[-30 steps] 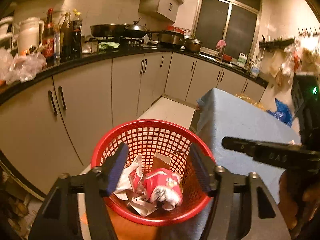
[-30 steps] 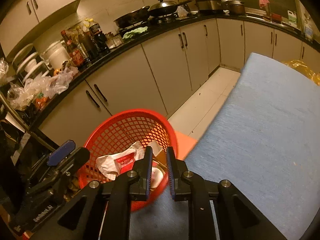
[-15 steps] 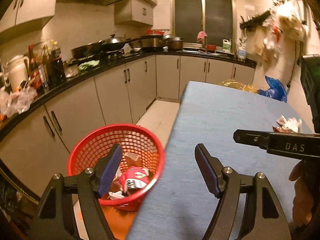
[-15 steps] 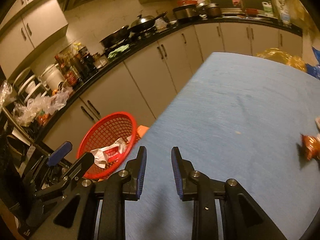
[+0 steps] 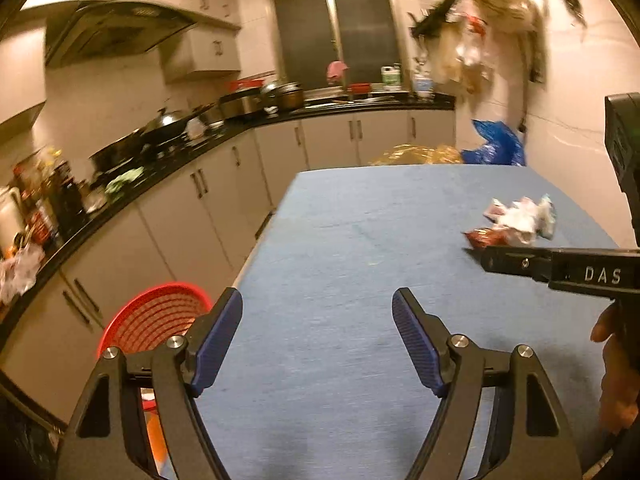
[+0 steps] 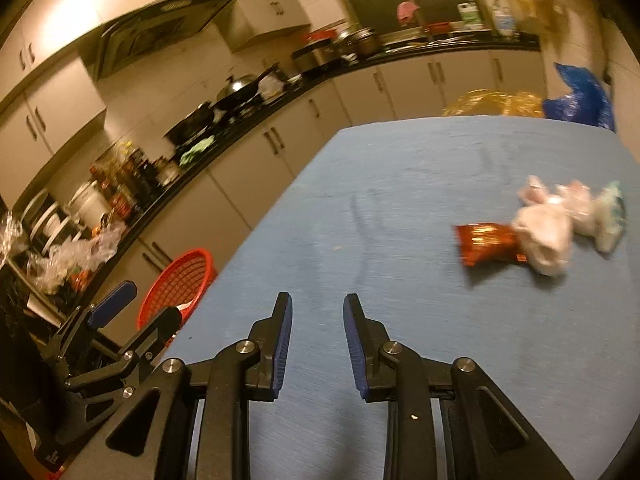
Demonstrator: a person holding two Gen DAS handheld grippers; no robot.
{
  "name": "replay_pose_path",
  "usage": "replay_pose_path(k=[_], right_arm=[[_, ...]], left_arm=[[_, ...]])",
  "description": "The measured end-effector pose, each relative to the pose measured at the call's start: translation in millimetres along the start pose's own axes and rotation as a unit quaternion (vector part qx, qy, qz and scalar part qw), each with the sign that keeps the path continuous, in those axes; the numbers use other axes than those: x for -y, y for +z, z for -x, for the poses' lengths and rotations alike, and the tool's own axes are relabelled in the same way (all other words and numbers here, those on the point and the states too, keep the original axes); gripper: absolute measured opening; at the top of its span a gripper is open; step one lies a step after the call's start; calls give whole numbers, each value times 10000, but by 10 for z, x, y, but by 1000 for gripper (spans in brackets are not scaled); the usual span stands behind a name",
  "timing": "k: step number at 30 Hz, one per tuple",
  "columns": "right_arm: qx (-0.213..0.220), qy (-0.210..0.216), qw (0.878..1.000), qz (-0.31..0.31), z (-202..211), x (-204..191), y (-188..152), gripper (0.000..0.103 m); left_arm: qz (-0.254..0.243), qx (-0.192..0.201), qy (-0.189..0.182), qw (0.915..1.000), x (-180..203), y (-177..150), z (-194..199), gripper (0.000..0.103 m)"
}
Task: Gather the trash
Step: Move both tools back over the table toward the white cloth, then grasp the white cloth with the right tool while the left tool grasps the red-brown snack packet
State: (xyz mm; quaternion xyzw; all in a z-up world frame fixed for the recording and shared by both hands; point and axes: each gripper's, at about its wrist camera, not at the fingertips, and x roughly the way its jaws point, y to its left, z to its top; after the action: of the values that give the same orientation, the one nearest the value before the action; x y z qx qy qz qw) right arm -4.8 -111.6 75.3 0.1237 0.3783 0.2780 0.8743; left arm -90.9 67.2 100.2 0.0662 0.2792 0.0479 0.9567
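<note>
A red mesh basket (image 5: 156, 320) stands on the floor left of the blue table (image 5: 360, 248); it also shows in the right wrist view (image 6: 176, 284). Trash lies on the table's right side: an orange-red foil wrapper (image 6: 486, 243), crumpled white paper (image 6: 544, 236) and a white-green wrapper (image 6: 608, 216); the pile shows in the left wrist view (image 5: 520, 220). My left gripper (image 5: 318, 336) is open and empty over the table's near left part. My right gripper (image 6: 317, 340) is open a little, empty, well short of the trash.
Cream cabinets under a black counter (image 5: 168, 168) with pans, pots and bottles run along the left and back. A yellow bag (image 5: 416, 154) and a blue bag (image 5: 494, 144) sit behind the table's far edge. Bags hang on the right wall (image 5: 492, 28).
Both grippers have swung right from the basket to over the table. The right gripper has opened somewhat. The trash pile has come into view.
</note>
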Motion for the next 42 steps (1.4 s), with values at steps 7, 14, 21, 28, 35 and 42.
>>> replay_pose_path(k=[7,14,21,28,35,42], right_arm=[[326,-219,9981,-468,443,513,-42,29],[634,-527,9912,-1034,779,1017,20,29],[476,-760,9839,-1548,631,1397,328,43],[-164,-1408,9775,-1563,-146,1664,549,43],[-267,-1326,9852,-1055,-415,1644,497,60],[-235,-470,9892,-1372,-343,1798,370,31]], left_arm=[[-370,7,-494,9981,514,105,48,76],[-565,-217,-1225,9906,906,317,-44,76],[-441,-560,-1734,9823,1107,712,-430,77],[-462,-1061,-2012,9727,1219,884,-1011,78],[-325,-1310,-2079,9688,1259,968,-1413,78],[98,-1405,-2435,9596,1337,893,-1731,78]])
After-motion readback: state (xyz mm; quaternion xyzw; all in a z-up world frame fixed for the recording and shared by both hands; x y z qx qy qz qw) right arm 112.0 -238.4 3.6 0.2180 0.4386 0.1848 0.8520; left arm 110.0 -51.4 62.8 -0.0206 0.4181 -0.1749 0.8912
